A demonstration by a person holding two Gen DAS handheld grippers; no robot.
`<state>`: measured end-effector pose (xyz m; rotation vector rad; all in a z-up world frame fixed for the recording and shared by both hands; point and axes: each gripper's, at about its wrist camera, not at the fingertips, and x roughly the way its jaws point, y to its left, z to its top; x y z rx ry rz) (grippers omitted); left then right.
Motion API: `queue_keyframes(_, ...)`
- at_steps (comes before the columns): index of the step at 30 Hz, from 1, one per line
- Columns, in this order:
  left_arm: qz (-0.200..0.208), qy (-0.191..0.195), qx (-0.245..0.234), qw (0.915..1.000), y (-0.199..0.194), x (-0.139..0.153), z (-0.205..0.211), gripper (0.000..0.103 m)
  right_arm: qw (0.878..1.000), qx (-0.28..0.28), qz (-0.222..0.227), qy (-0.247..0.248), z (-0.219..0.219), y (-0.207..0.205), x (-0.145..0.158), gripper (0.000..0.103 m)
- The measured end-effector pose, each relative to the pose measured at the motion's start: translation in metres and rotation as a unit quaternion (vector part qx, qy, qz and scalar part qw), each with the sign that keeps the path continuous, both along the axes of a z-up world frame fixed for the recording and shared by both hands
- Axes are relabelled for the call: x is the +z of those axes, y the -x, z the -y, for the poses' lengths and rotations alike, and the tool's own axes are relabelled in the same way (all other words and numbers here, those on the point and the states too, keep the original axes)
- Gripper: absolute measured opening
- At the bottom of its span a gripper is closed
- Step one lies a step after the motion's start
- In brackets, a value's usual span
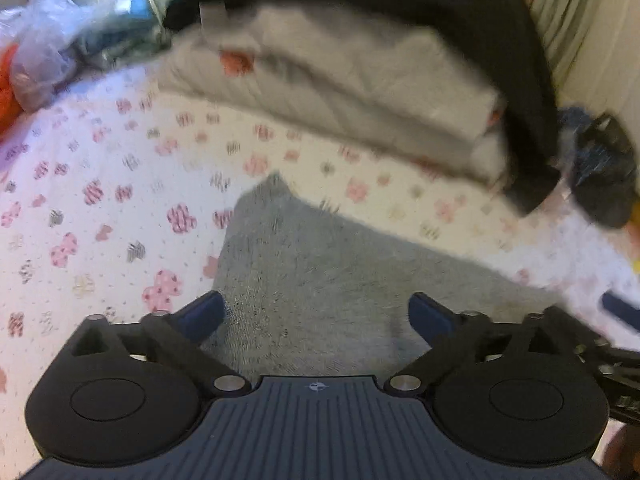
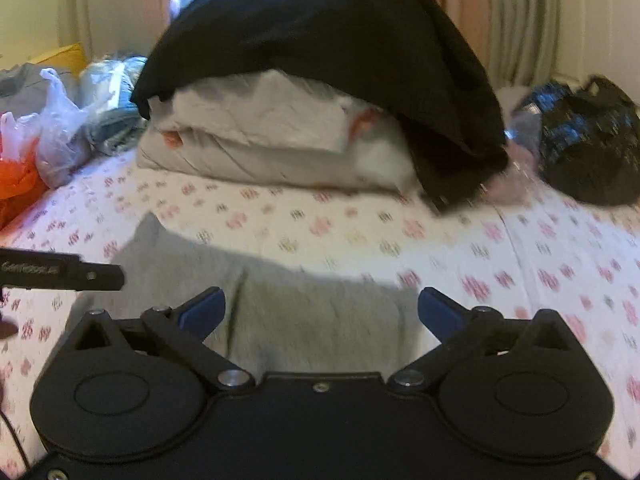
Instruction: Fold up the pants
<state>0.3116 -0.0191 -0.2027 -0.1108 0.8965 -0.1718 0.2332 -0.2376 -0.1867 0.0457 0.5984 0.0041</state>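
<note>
Lying flat on floral bedsheet (image 2: 360,216), grey pants (image 1: 320,280) spread under both claws. Left gripper (image 1: 316,316) and right gripper (image 2: 320,312) hover spread wide, empty. Beyond pants: white bedding stack (image 2: 260,148) under black garment (image 2: 320,32). Risk: pinching sheet along with fabric, dragging fold askew.

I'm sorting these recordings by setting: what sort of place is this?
Most likely a bedroom: the grey pants lie on a floral bedsheet, a folded white quilt sits under a black garment, and curtains hang behind.
</note>
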Motion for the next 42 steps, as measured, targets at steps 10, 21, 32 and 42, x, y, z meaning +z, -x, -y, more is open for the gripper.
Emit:
queue_keyframes(10, -0.049, -0.052, -0.025, 0.9971, -0.019, -0.041, 0.010, 0.103, 0.992, 0.021, -0.122, -0.007, -0.004, -0.045, -0.063, 0.103)
queue_keyframes(21, 0.009, -0.040, 0.012, 0.9991, 0.054, 0.041, -0.014, 0.102, 0.999, -0.008, -0.035, -0.009, -0.005, 0.016, 0.007, 0.102)
queue_keyframes(32, 0.110, -0.101, 0.004, 0.9887, 0.211, 0.140, -0.017, 0.101, 0.999, -0.044, -0.007, 0.010, -0.025, 0.138, 0.102, 0.102)
queue_keyframes(42, 0.151, -0.130, 0.004, 0.9800, 0.261, 0.193, -0.007, 0.101, 0.999, -0.045, 0.017, -0.001, -0.038, 0.215, 0.157, 0.102)
